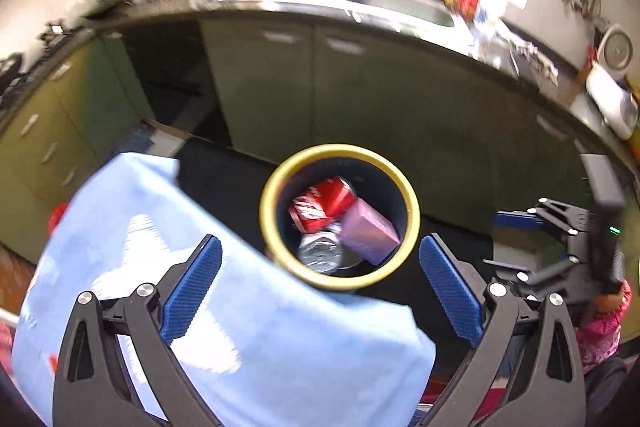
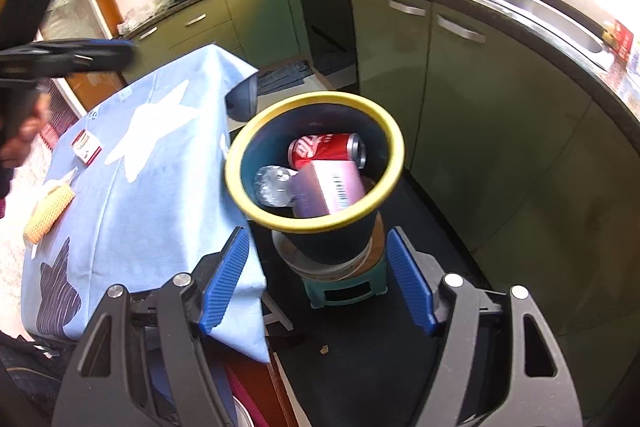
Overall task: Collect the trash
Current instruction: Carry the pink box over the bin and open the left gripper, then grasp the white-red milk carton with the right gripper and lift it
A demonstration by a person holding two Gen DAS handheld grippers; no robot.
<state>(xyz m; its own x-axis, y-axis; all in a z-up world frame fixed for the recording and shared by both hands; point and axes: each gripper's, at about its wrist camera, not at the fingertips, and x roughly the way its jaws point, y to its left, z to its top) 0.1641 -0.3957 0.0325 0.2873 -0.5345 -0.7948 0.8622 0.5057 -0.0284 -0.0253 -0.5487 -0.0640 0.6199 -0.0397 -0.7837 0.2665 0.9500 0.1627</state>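
Blue-padded fingers (image 1: 192, 291) fill the foreground of the left wrist view, and the left gripper (image 1: 320, 287) stands spread as wide as it goes, nothing between the pads. Over on the other side, the right gripper (image 2: 316, 283) is parted too, a bit narrower, empty as well, poised above the bin (image 2: 240, 163).

And look where the trash sits: down in that dark bin with the yellow rim, perched on a small green stool (image 2: 346, 291) just beside the table's blue cloth (image 2: 160, 163). Inside, a red can (image 2: 326, 149) lies on its side, long axis running across the bin, its top end toward the cabinet side in the right wrist view. A pink carton (image 2: 332, 189) leans against it, tilted, barcode face up. A crumpled clear bottle (image 2: 272, 185) is wedged beside both.

Still out on the cloth: a yellow corn cob (image 2: 50, 213), lying near the table's left edge, long axis slanting along it. I'd judge it light, stiff, a little knobbly, so good grip. Best taken across its middle, pads square to its length.
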